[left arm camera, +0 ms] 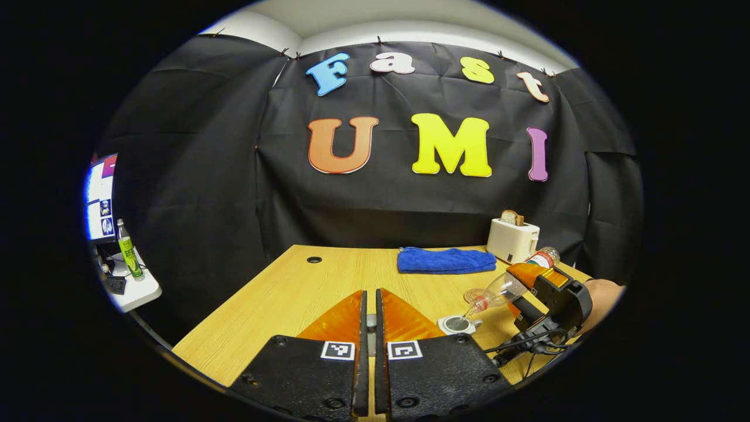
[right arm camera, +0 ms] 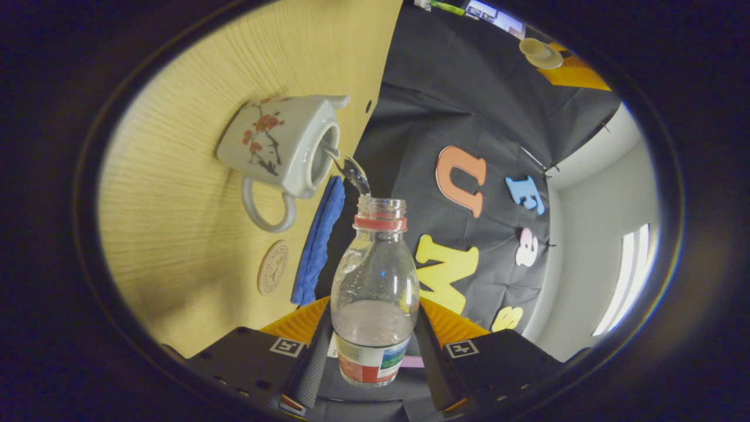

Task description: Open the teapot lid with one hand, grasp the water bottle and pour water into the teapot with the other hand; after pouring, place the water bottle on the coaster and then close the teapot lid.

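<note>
Both views are evenly and brightly lit from overhead, with soft, faint shadows on the worktop (left arm camera: 304, 287). A window (right arm camera: 630, 281) glares white in the right gripper view — detail there is blown out. Fisheye bending curves straight edges near the rims, where sharpness falls off.

Two claw-mounted cameras, one level, one rolled sideways

The left gripper view looks level across the table (left arm camera: 281, 293) from above; the right gripper view (tipped over) sits close behind its bottle (right arm camera: 375, 293); both share the teapot (right arm camera: 281, 143) and towel (left arm camera: 445, 260).

One teapot (right arm camera: 280, 143), one water bottle (right arm camera: 375, 293), one coaster (right arm camera: 273, 266), one blue towel (left arm camera: 445, 260), one toaster (left arm camera: 512, 240), one green bottle (left arm camera: 129, 251), two grippers: left (left arm camera: 370, 319), right (right arm camera: 370, 346).
</note>
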Demonstrator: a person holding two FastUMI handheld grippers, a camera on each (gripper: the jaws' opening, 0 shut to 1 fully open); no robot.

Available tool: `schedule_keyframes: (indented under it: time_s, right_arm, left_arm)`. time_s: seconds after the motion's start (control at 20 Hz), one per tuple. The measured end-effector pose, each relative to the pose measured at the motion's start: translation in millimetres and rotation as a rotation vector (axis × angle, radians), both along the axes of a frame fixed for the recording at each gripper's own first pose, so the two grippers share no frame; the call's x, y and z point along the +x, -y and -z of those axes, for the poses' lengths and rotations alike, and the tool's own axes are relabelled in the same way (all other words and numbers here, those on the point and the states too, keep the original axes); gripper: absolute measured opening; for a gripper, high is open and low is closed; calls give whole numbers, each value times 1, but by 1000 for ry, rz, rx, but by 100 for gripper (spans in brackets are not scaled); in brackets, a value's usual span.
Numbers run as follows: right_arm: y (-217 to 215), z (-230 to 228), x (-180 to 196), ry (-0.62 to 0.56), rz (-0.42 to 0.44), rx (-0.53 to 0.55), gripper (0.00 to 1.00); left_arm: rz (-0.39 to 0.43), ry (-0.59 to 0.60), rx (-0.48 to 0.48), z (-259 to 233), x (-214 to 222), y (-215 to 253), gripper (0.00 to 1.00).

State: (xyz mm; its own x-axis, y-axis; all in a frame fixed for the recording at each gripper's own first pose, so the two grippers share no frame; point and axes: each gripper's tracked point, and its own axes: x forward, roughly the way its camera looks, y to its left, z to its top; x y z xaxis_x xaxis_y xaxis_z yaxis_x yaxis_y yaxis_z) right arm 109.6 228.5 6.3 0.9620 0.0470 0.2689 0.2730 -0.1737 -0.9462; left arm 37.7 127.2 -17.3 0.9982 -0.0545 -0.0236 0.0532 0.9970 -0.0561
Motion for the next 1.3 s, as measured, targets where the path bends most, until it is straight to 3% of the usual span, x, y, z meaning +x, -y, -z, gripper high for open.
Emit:
schedule_keyframes:
  time_s: [0.85,1.3]
  right_arm:
    - [-3,-27,0,116,-37,-210,72]
    - [-11,-43,-6,171,-59,-308,72]
  left_arm:
    - [3,2,29,0,-3,4,6]
    - [-33,-5,74,1,-3,-1,6]
